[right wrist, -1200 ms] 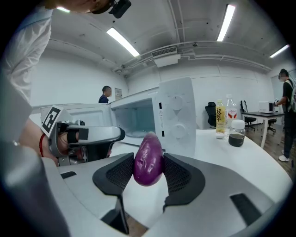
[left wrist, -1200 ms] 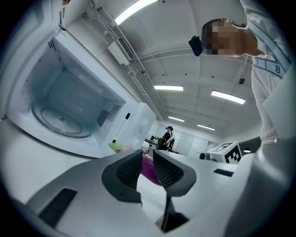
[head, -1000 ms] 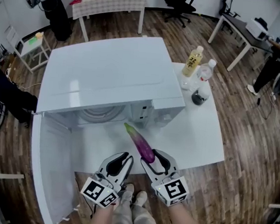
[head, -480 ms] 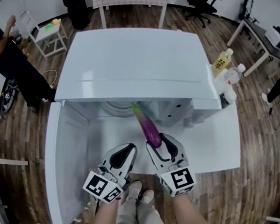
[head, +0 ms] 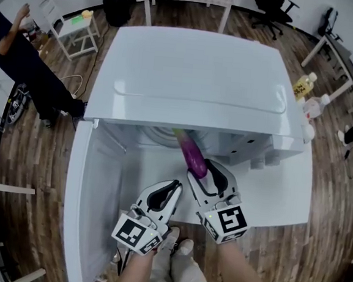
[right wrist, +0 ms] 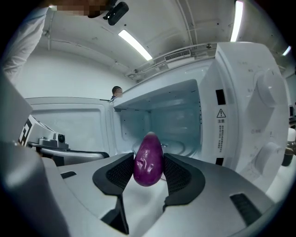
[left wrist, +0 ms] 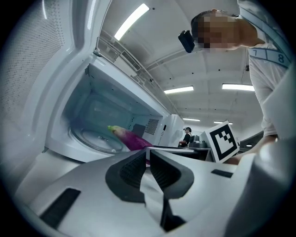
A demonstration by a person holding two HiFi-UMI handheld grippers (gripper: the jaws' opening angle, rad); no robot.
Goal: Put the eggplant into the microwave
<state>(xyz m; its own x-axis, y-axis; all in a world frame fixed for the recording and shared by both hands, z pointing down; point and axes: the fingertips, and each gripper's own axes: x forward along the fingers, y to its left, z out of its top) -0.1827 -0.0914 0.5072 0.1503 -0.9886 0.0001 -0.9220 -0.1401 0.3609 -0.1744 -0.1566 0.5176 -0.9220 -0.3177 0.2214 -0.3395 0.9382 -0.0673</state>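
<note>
- Right gripper (head: 203, 173) fingers clamp the eggplant (head: 192, 156) by its rounded end, so its stem tip leads into the open microwave (head: 194, 77).
- Left gripper (head: 173, 191) fingers are together and empty, just beside the right one.

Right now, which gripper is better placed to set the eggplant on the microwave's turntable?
Right. The right gripper is clamped on the eggplant, which points straight into the open microwave. The left gripper sits alongside with its jaws shut and nothing between them.
</note>
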